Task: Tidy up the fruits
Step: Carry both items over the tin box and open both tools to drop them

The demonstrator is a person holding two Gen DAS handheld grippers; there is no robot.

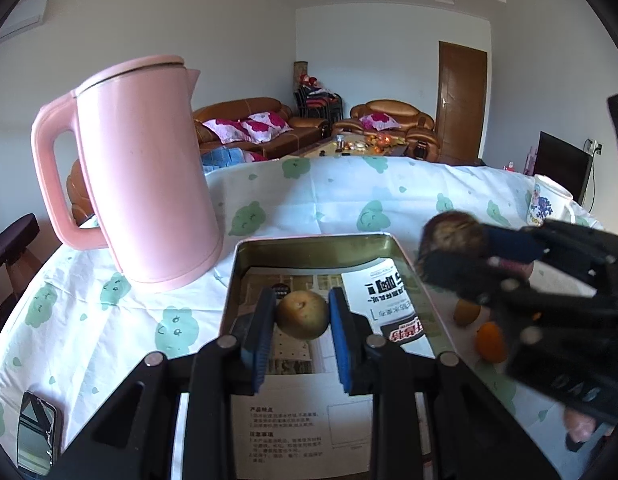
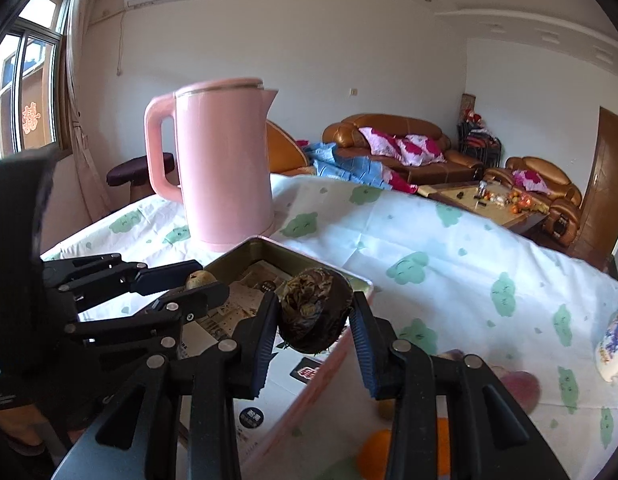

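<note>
Left wrist: your left gripper (image 1: 302,316) clamps a pear (image 1: 303,314) over the tin (image 1: 309,240); right gripper (image 2: 315,316) grips a dark fruit (image 2: 315,316); oranges (image 1: 491,342) wait on the desk.

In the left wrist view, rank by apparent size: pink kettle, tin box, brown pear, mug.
1. pink kettle
2. tin box, partly hidden by the left hand-held gripper
3. brown pear and mug look alike; the pear sits nearer, so unranked.
</note>
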